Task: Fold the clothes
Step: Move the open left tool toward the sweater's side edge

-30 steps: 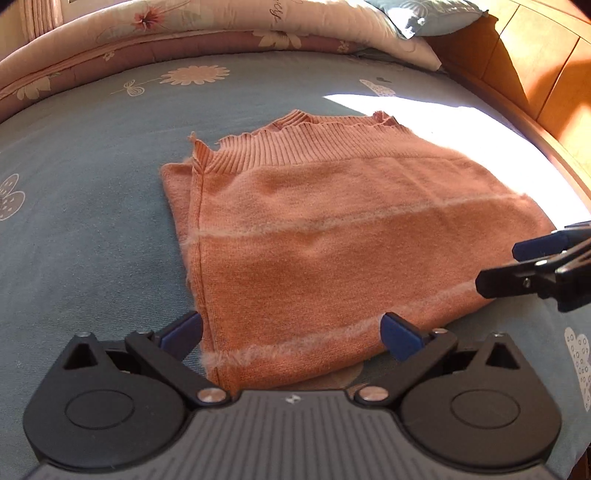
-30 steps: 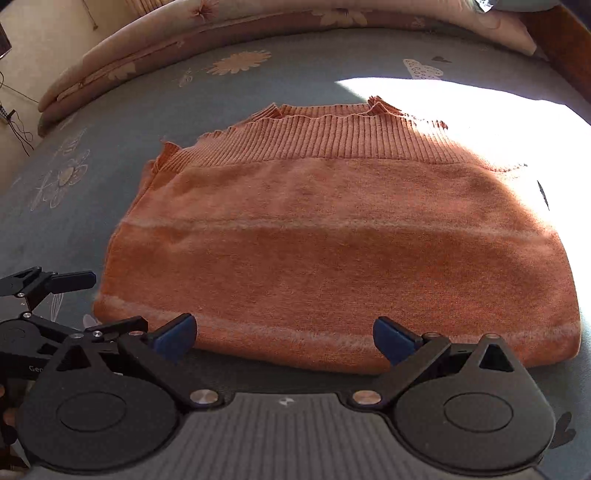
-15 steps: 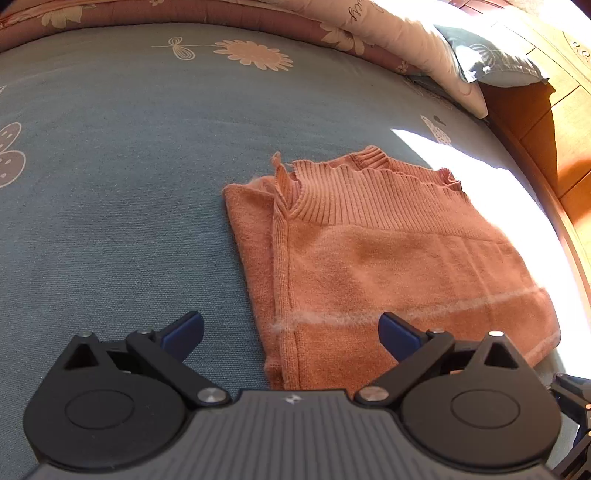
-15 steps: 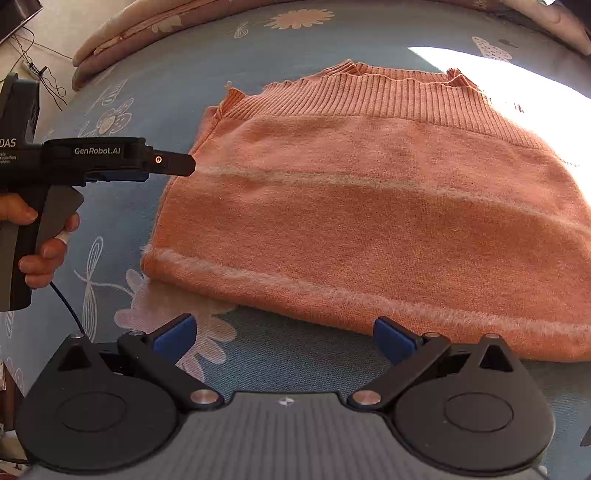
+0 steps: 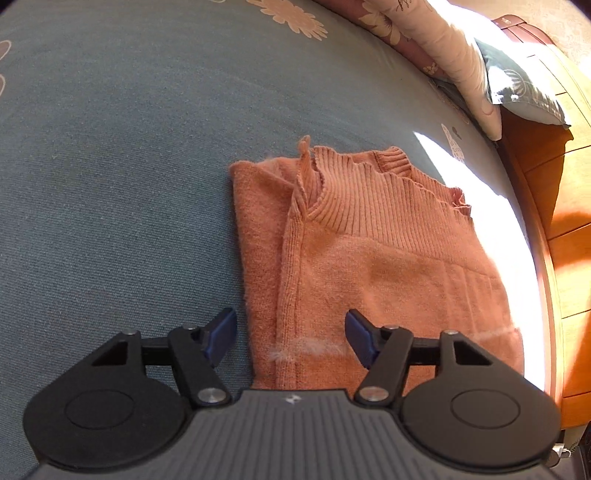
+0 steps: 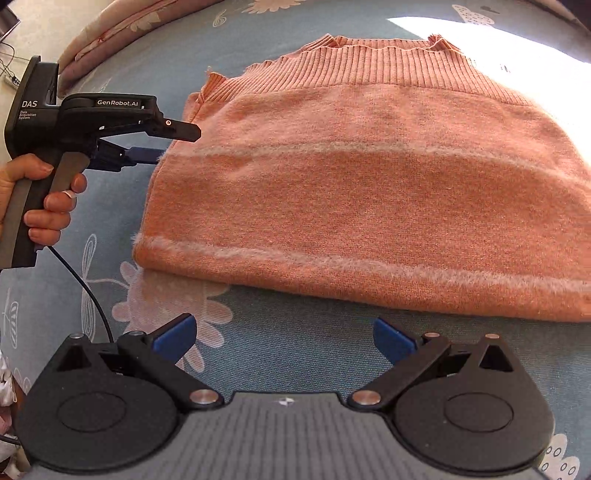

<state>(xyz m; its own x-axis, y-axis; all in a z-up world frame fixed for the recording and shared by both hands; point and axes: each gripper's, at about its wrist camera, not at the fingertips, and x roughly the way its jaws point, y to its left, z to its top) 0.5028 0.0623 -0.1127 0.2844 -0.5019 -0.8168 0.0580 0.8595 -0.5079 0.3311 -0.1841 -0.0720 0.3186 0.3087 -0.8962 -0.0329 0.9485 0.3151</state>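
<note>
A folded orange knit sweater (image 6: 369,184) with pale fuzzy stripes lies flat on the blue-grey bed sheet (image 6: 295,347), ribbed hem at the far side. My right gripper (image 6: 283,338) hovers open over bare sheet just short of the sweater's near folded edge, holding nothing. A hand (image 6: 48,206) holds my left gripper (image 6: 175,142) at the sweater's left side, jaws apart, one finger above and one below the edge level. In the left wrist view the left gripper (image 5: 291,338) is open with the sweater's (image 5: 369,258) layered side edge between its fingers.
A floral quilt (image 5: 424,33) and a dark pillow (image 5: 524,92) are piled along the far side of the bed. A wooden bed frame (image 5: 561,229) runs along the right. Bright sunlight falls on the sheet beside the sweater. A black cable (image 6: 92,299) trails from the left gripper.
The left gripper has swung round to the sweater's left side edge and moved in close. The right gripper has drawn back slightly from the near edge. Both stay open.
</note>
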